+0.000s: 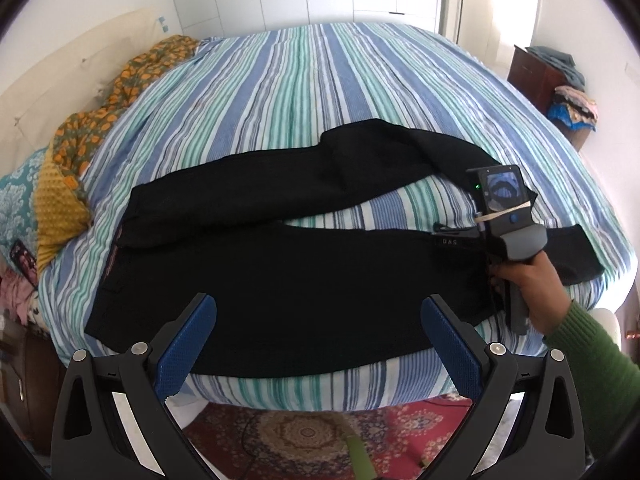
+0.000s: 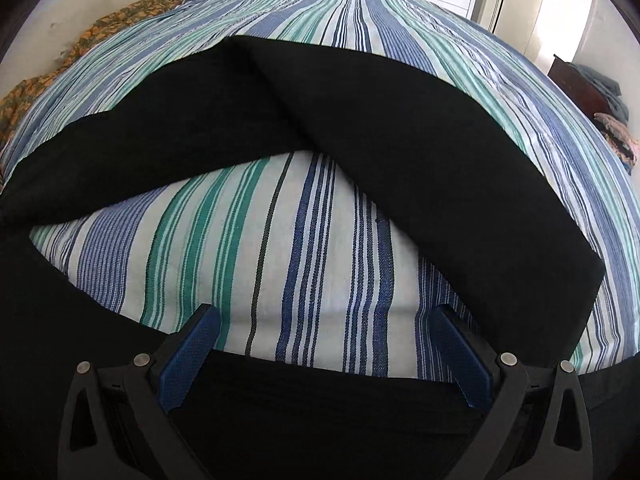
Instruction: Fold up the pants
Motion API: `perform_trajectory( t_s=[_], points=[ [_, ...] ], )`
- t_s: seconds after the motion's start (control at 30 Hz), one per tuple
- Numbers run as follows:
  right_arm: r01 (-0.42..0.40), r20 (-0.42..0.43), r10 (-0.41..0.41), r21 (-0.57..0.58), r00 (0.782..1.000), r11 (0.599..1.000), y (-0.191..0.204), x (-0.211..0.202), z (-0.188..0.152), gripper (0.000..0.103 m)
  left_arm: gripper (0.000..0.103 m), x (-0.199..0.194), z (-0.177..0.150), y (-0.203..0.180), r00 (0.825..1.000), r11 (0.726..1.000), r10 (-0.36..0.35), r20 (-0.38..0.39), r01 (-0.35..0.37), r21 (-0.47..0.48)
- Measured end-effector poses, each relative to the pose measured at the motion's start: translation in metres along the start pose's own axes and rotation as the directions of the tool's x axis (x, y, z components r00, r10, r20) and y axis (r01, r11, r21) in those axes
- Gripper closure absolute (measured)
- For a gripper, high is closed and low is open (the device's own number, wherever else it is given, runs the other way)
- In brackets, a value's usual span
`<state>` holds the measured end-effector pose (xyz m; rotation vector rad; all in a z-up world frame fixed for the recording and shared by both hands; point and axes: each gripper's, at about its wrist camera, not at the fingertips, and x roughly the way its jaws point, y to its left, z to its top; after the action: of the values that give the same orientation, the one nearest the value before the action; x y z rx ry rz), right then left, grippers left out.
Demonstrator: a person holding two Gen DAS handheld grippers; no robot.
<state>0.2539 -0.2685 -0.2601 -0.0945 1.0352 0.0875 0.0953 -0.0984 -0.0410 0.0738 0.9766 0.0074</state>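
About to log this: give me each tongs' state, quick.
Left tongs: open, holding nothing, above the black pants.
Right tongs: open, holding nothing.

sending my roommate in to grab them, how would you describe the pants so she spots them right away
Start at the big bed with the blue, green and white striped cover. Spread flat across its near edge lie the black pants, legs apart in a V so a wedge of stripes shows between them. They are the only plain black item; the cloth at the headboard end is orange patterned.

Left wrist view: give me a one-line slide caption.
Open left gripper hovers over black pants spread on a striped bed; right gripper held at the near leg.
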Motion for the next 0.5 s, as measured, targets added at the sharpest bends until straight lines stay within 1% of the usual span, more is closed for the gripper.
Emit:
perform_trajectory(
  t_s=[0.13,0.27,0.37,0.5],
  points=[
    [0.04,0.012,-0.04,-0.032,0.999,0.999,0.006,0.0,-0.002,0.0,0.001,0.008,0.018,-0.039,1.0,0.999,-0.025,0.006,0.024,0.041],
    [0.009,0.013,-0.009,-0.007,1.0,1.0,0.0,-0.001,-0.006,0.0,0.001,0.013,0.031,-0.074,0.998,0.995,-0.065,-0.003,0.065,0.074],
    [0.011,0.01,-0.011,-0.009,1.0,1.0,0.001,-0.001,-0.005,0.0,0.001,0.013,0.035,-0.094,0.996,0.992,-0.089,0.001,0.089,0.094],
    [0.011,0.008,-0.011,-0.008,1.0,1.0,0.001,-0.001,-0.004,0.0,0.001,0.015,0.037,-0.113,0.997,0.99,-0.075,0.007,0.073,0.12]
  ],
)
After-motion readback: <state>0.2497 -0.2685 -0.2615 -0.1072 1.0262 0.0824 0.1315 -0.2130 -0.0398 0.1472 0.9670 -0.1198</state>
